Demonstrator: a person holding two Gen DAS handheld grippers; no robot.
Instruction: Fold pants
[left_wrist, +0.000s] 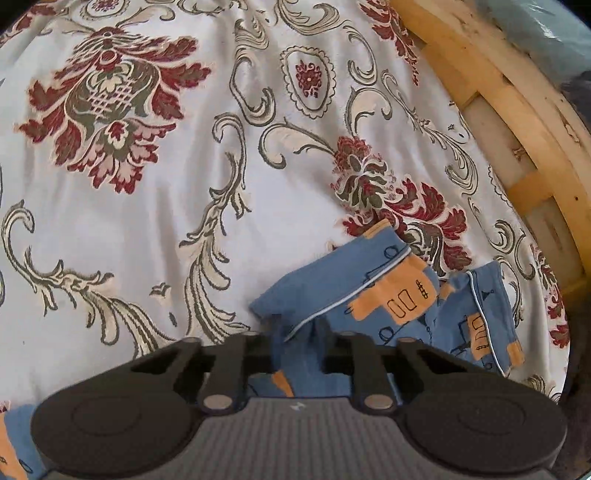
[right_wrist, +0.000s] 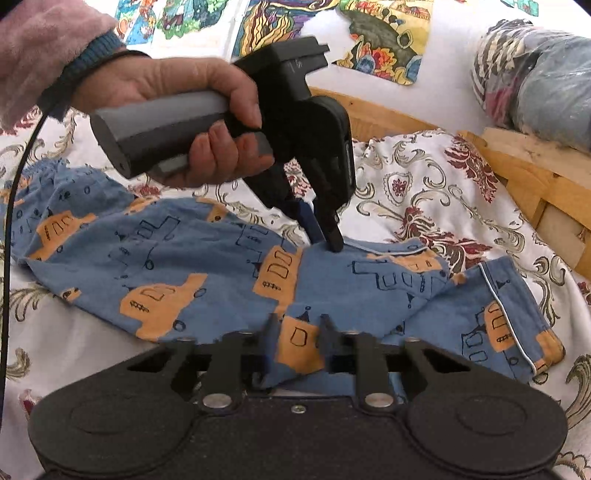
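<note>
Both grippers pinch blue pyjama pants on a floral bedspread.

The pants (right_wrist: 221, 266), blue with orange truck prints and white piping at the cuffs, lie spread across a white bedspread (left_wrist: 147, 221) patterned with red flowers and beige scrolls. The left gripper (right_wrist: 325, 236), held in a hand (right_wrist: 177, 110) with a pink fleece sleeve (right_wrist: 40, 48), is narrowed on a fold near the far edge; the right gripper (right_wrist: 295, 332) clamps the near edge. A pale wooden bed frame (left_wrist: 517, 122) borders the bedspread, a wrapped bundle (right_wrist: 535, 81) rests beyond it, and colourful pictures (right_wrist: 388, 40) hang on the white wall.
</note>
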